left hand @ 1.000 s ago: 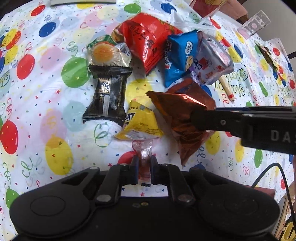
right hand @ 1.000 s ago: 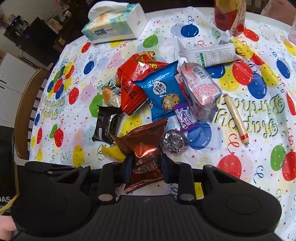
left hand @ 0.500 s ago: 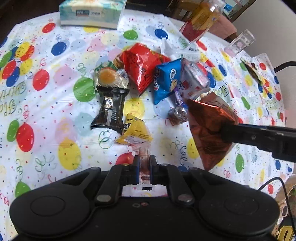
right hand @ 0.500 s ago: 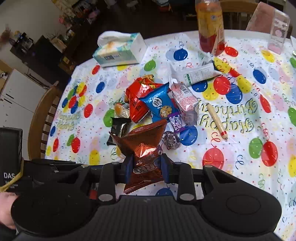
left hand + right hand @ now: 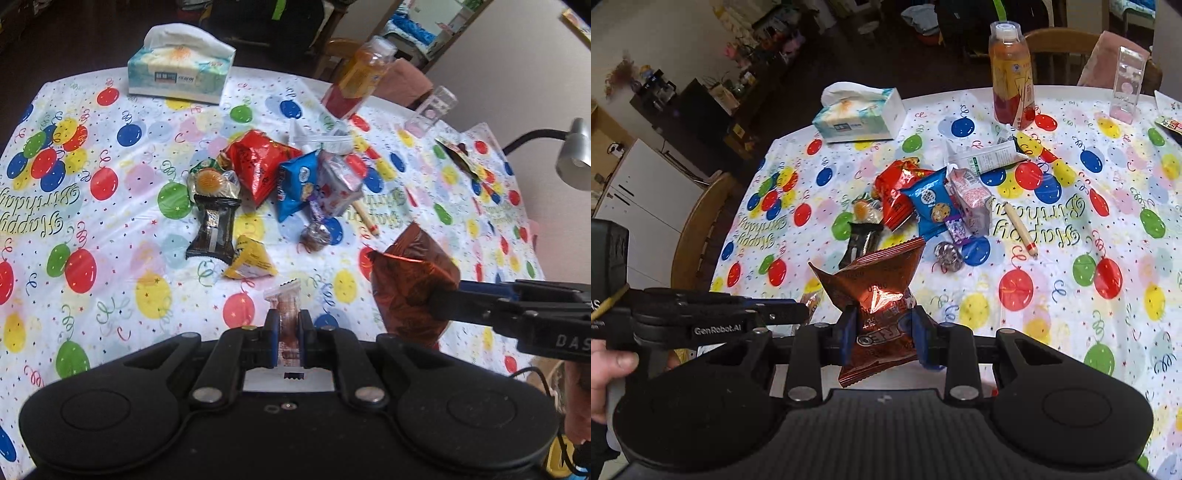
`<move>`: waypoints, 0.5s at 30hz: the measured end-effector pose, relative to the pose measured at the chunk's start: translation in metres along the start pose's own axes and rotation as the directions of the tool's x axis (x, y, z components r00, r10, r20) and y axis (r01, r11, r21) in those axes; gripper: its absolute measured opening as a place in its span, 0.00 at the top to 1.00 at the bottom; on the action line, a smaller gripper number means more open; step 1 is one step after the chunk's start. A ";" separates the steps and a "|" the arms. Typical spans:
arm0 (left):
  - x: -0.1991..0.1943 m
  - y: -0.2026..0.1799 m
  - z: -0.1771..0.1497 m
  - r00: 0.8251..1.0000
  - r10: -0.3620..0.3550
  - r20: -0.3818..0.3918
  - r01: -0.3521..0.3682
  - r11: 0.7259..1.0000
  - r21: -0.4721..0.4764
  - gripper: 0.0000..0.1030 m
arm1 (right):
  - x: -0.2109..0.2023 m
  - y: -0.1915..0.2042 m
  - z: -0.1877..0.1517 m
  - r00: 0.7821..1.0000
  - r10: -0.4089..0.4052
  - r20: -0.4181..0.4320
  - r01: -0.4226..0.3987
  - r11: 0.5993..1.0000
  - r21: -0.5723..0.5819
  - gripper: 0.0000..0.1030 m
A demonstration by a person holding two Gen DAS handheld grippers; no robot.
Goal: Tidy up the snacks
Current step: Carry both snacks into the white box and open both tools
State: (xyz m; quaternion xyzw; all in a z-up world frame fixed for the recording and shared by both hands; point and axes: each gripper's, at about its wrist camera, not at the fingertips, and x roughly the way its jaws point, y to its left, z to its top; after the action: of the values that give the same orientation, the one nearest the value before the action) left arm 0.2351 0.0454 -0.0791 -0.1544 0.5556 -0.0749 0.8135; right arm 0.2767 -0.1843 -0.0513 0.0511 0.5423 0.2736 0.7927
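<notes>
Two tools: both are raised above the tablecloth (image 5: 110, 229), each clamped on a snack.
Left gripper (image 5: 289, 334): fingers nearly closed, pinching a small clear-wrapped sweet (image 5: 286, 306) upright.
Right gripper (image 5: 884, 332): jaws pressed on a copper-brown packet (image 5: 875, 291), to the right of the left tool.
Hand (image 5: 607, 373): grips the left tool's handle.
Snack pile (image 5: 273, 188): ahead of both tools, lying on the cloth.
Change: both tools sit higher and farther back than a second ago; the tissue box (image 5: 181, 70) is now in the left view.
</notes>
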 end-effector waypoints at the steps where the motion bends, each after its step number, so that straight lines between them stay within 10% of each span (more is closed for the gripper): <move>1: -0.004 -0.002 -0.004 1.000 -0.002 0.003 0.002 1.000 0.008 0.94 | -0.003 0.002 -0.004 1.000 0.000 0.000 0.000 1.000 -0.002 0.70; 15: -0.017 -0.012 -0.077 1.000 -0.003 -0.018 0.004 0.999 0.045 0.94 | -0.002 0.015 -0.078 0.997 -0.021 -0.072 0.021 1.000 0.006 0.70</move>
State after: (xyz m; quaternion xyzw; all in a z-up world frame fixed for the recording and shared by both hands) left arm 0.1580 0.0268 -0.0857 -0.1364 0.5608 -0.0902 0.8116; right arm 0.2018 -0.1893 -0.0757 0.0382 0.5719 0.2650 0.7754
